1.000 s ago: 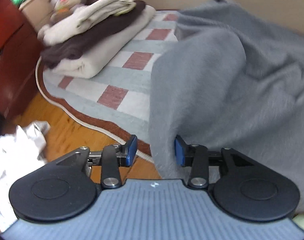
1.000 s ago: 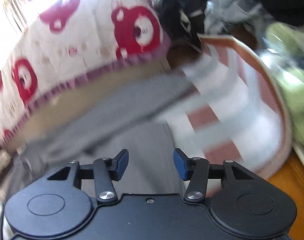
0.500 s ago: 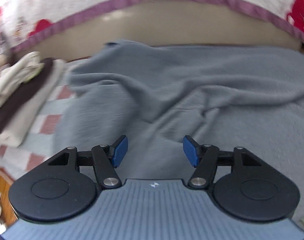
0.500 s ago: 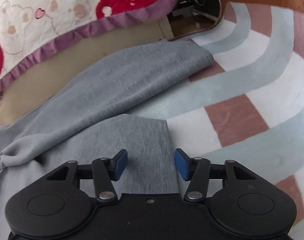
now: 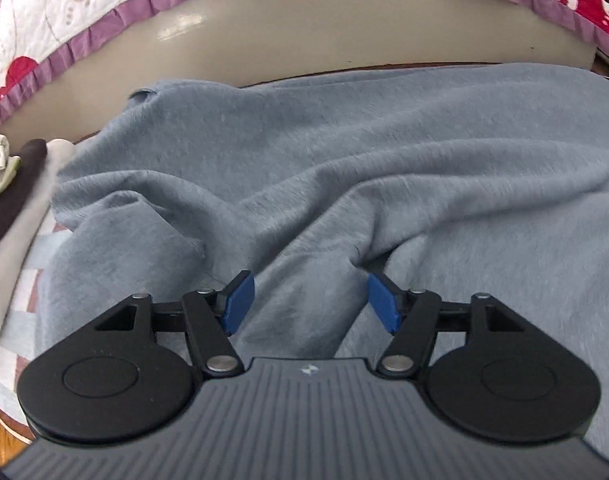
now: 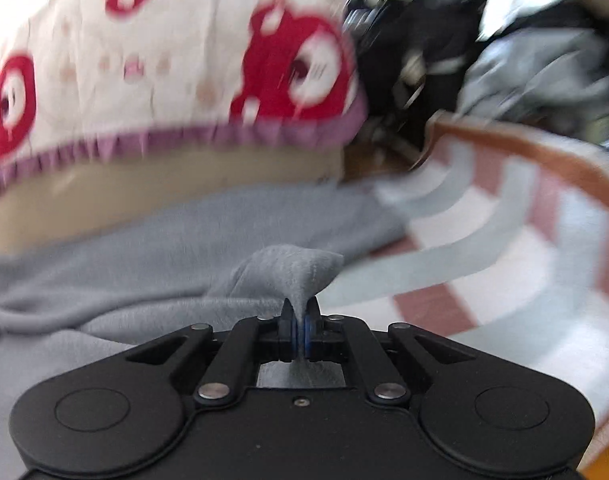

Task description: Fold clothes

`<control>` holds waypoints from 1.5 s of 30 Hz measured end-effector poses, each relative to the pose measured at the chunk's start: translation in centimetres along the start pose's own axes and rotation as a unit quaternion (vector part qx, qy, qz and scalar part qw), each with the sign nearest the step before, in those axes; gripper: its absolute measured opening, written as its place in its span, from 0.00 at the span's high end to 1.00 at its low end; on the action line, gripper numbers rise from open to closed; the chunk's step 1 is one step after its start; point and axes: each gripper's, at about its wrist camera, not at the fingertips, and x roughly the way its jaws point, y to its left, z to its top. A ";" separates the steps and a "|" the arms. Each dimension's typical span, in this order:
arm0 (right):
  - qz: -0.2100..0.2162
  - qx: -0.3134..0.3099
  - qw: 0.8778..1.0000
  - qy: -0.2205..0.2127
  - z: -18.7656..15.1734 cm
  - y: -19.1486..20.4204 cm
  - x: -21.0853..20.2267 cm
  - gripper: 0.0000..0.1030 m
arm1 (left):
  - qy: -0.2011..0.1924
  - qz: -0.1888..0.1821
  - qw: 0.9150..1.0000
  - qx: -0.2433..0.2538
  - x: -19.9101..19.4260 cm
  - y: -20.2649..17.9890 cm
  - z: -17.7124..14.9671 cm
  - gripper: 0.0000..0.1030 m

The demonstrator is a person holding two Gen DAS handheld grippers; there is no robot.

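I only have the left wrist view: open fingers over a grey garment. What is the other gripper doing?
Observer: The right gripper is shut on a pinch of the grey garment.
Reviewer: Which part?
Observer: An edge beside bare striped rug; its tip pokes up past the fingers.
Reviewer: Anything near it?
Observer: A blurred heap of dark clothes beyond the rug's brown border.
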 end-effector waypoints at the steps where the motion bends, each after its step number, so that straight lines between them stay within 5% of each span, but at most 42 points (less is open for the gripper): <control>1: -0.020 -0.005 1.000 -0.018 0.1 0.2 -1.9 0.97 | 0.003 -0.002 1.000 -0.005 0.0 0.2 -0.4 0.33; 4: -0.074 -0.027 0.996 -0.039 0.1 0.1 -5.2 0.97 | 0.017 -0.009 1.000 -0.022 0.0 0.9 -1.8 0.32; 8: -0.108 0.019 0.994 -0.002 -0.6 -2.4 -4.0 0.97 | 0.033 -0.007 0.999 -0.025 0.2 1.5 -3.1 0.32; 13: -0.036 0.025 0.998 -0.044 1.9 -2.5 -3.7 0.97 | 0.025 0.001 1.000 -0.003 0.4 1.7 -2.6 0.32; 16: -0.032 -0.007 0.996 -0.077 2.9 -1.4 -3.8 0.94 | 0.024 -0.017 0.999 -0.024 1.2 2.5 -1.2 0.32; 21: -0.059 -0.004 0.998 -0.015 0.7 -1.6 -1.3 0.94 | 0.051 -0.063 0.995 -0.059 4.5 2.2 0.6 0.31; 25: -0.047 0.004 0.999 -0.004 -0.2 -2.1 -1.5 0.94 | 0.088 -0.049 0.993 -0.065 7.4 1.1 0.7 0.26; 26: -0.039 0.005 0.999 -0.007 -0.1 -2.3 -1.7 0.94 | 0.072 -0.049 0.994 -0.060 7.2 0.9 0.7 0.31; 27: -0.031 0.007 0.999 -0.010 -0.1 -2.4 -1.9 0.94 | 0.064 -0.048 0.996 -0.036 6.9 0.4 0.7 0.56; 29: -0.027 0.002 1.000 -0.010 0.1 -2.6 -2.1 0.94 | 0.044 -0.027 0.999 0.008 5.7 -0.3 1.0 0.91; 35: -0.024 -0.005 1.000 0.009 0.1 -2.6 -0.2 0.94 | -0.040 0.042 0.997 -0.046 1.4 3.3 3.7 0.91; 37: -0.022 -0.004 1.000 0.017 0.0 -2.6 0.6 0.94 | -0.054 0.065 0.996 -0.026 1.3 2.5 3.6 0.91; 45: 0.020 0.035 0.994 0.097 0.5 -3.2 4.2 0.85 | -0.014 0.081 0.997 -0.010 3.5 2.0 1.5 0.88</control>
